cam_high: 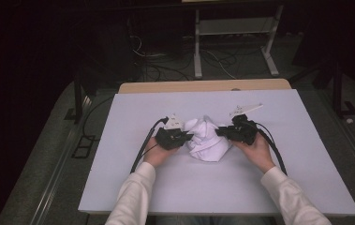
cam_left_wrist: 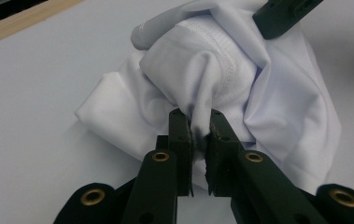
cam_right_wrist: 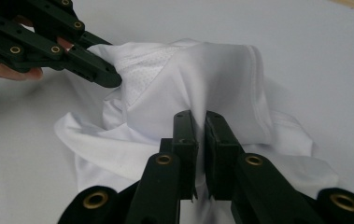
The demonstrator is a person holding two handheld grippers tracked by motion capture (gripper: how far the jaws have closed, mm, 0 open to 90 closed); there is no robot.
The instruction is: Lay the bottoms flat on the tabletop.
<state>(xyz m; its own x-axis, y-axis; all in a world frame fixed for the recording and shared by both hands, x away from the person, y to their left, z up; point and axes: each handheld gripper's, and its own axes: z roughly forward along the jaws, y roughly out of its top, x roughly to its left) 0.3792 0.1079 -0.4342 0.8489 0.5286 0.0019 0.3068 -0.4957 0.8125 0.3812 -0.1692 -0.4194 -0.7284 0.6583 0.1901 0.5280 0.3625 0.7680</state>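
A crumpled white garment sits at the middle of the frame in the high view, bunched on my pale desk. My left tool pinches a fold at its left side, jaws narrow on the fabric. My right tool clamps a fold on its right side the same way. 2 grips, 1 cloth.
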